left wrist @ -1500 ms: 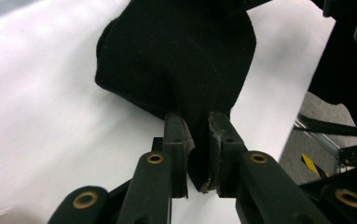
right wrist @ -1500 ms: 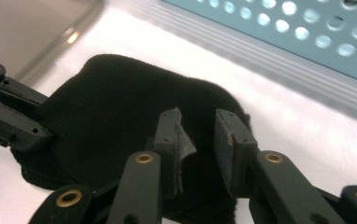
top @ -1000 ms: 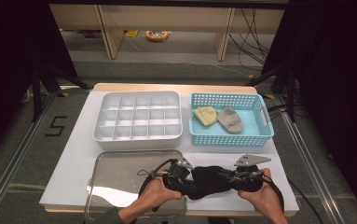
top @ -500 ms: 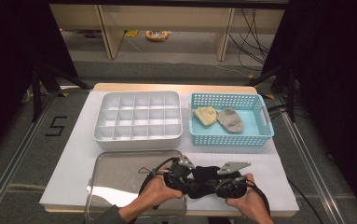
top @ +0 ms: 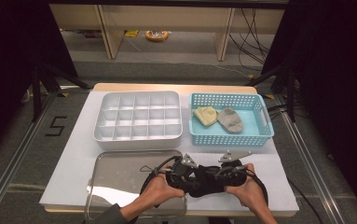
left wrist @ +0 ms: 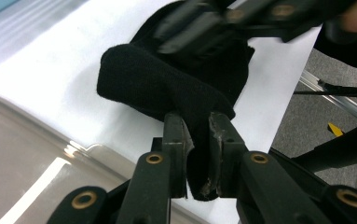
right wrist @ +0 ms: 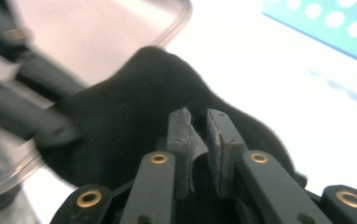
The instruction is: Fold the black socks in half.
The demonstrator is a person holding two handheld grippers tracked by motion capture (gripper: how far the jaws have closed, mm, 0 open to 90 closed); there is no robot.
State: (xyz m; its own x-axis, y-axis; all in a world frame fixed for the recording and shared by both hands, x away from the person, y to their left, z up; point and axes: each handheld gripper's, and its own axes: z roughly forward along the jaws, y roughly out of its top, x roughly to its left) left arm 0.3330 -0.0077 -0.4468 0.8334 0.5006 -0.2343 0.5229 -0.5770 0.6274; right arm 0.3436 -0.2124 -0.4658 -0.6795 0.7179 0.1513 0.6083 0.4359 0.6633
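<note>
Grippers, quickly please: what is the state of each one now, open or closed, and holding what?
Left gripper: closed on the black sock.
Right gripper: closed on the same black sock.

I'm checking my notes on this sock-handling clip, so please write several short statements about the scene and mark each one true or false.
1. Both the left gripper and the right gripper pinch the black fabric sock. True.
2. The blue perforated plastic basket is empty. False: it holds a yellow sock and a grey sock.
3. The white compartmented plastic tray holds socks. False: its compartments look empty.
4. The shiny metal tray lies nearest the person, at the left. True.
</note>
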